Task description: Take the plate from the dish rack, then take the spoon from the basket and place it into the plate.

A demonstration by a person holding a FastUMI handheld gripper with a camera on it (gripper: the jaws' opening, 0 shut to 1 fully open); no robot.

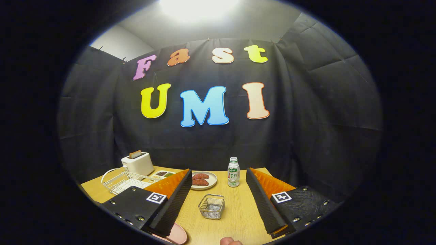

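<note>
Tool [218,190] held above the surface [238,217], fingers spread wide and grasping nothing.

Between the fingers and just ahead sits a small wire basket [211,206]; I cannot tell whether the spoon is inside. A pink plate [177,234] lies on the surface, partly under the left finger. Beyond the fingers stand a bottle [233,172] and a dish [203,180] of dark food. Off to the left are the white wire rack [121,180] and, behind it, a toaster [138,163].
</note>
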